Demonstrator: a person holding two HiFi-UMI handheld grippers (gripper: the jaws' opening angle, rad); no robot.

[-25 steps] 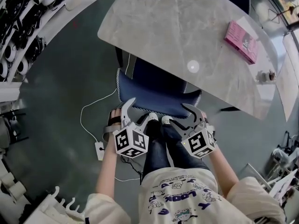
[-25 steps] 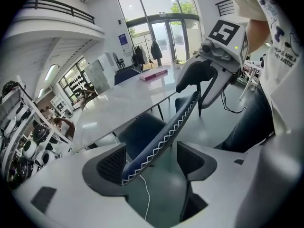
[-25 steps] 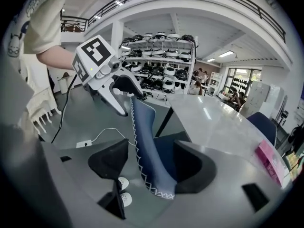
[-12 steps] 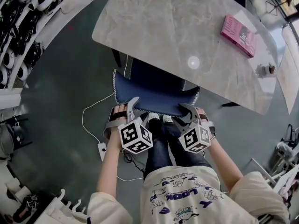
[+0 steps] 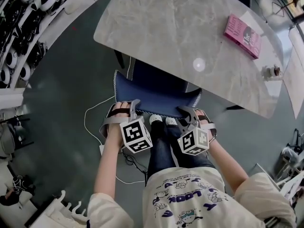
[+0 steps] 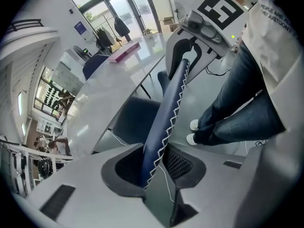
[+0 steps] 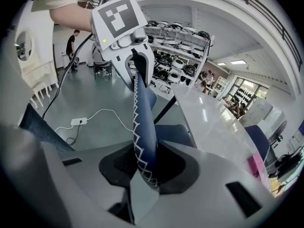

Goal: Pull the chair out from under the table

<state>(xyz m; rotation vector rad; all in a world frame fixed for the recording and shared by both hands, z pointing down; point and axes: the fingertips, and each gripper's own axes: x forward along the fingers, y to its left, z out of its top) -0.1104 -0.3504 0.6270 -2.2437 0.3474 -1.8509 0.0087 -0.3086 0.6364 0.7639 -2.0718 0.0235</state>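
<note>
Seat of chair (image 5: 156, 91) mostly hidden under table (image 5: 166, 27); backrest edge pinched between fingers of left gripper (image 6: 154, 165) and right gripper (image 7: 145, 167), jaws just closed onto it. Beyond fingertips: pink book (image 5: 243, 34) on tabletop; white cable (image 5: 92, 109) beside left fingers.

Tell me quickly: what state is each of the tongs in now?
Left tongs: have just been closing, now clamped on the chair backrest.
Right tongs: likewise just closing, clamped on the same backrest.
</note>
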